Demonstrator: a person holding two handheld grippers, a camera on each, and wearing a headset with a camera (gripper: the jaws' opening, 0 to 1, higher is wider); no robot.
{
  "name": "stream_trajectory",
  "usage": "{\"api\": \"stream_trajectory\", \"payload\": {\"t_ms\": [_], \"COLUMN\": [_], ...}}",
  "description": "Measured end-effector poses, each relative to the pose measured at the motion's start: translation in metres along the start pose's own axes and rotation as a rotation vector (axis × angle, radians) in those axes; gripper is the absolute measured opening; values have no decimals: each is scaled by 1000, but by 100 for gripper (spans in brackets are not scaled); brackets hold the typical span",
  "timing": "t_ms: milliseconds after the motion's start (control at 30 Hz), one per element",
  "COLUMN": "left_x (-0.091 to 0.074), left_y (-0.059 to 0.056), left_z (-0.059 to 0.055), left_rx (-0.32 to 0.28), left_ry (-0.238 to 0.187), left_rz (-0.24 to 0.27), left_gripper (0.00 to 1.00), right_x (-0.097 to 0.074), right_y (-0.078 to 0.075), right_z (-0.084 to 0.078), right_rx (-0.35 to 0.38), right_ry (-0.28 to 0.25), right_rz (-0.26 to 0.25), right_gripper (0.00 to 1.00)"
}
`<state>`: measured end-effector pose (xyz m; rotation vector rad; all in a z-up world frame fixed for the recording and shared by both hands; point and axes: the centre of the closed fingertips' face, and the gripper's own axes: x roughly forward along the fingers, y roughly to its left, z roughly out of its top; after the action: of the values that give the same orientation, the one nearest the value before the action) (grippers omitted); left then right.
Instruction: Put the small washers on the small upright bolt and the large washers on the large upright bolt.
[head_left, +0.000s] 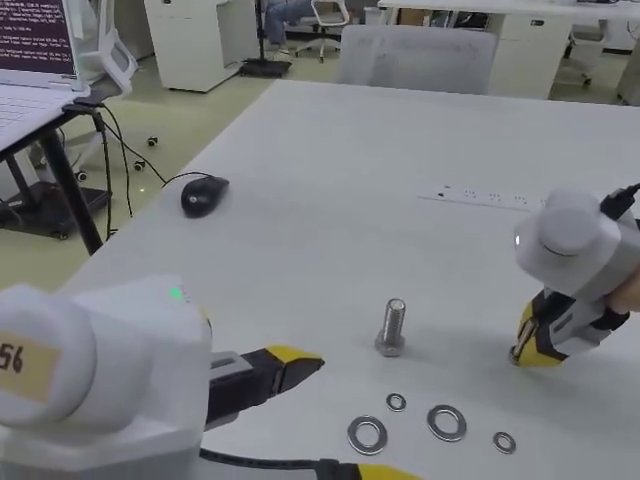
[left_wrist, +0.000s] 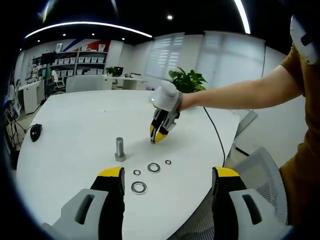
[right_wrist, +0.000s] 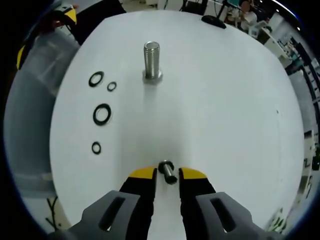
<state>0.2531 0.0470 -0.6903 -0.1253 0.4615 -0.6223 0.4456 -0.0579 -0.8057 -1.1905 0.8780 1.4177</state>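
The left tool (left_wrist: 168, 174) gapes wide over the bench (left_wrist: 75, 125); the right tool (right_wrist: 168, 176) brackets the small bolt (right_wrist: 166, 170), grip impossible to tell

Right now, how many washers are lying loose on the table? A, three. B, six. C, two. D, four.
D: two large washers and two small washers lie flat on the table near the large upright bolt, none of them on it.
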Motion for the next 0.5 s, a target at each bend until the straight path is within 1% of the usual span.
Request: {"api": "stream_trajectory", "payload": {"t_ms": [233,333,500], "left_x": [-1,-3,-7], "left_y": [0,0,-2], "left_z": [2,2,7], "left_rx": [8,13,25], "left_ry": [-3,-4,-14], "left_rz": [-1,3,10], "left_gripper": [70,70,70], "right_x": [-6,-10,-17], "right_y": [0,3,8], "right_z": [-3,-4,-8], "right_rx": [11,16,25], "right_ry": [-5,-11,-14], "right_rz": [-14,-20,-32], "right_gripper": [19,20,20]}}
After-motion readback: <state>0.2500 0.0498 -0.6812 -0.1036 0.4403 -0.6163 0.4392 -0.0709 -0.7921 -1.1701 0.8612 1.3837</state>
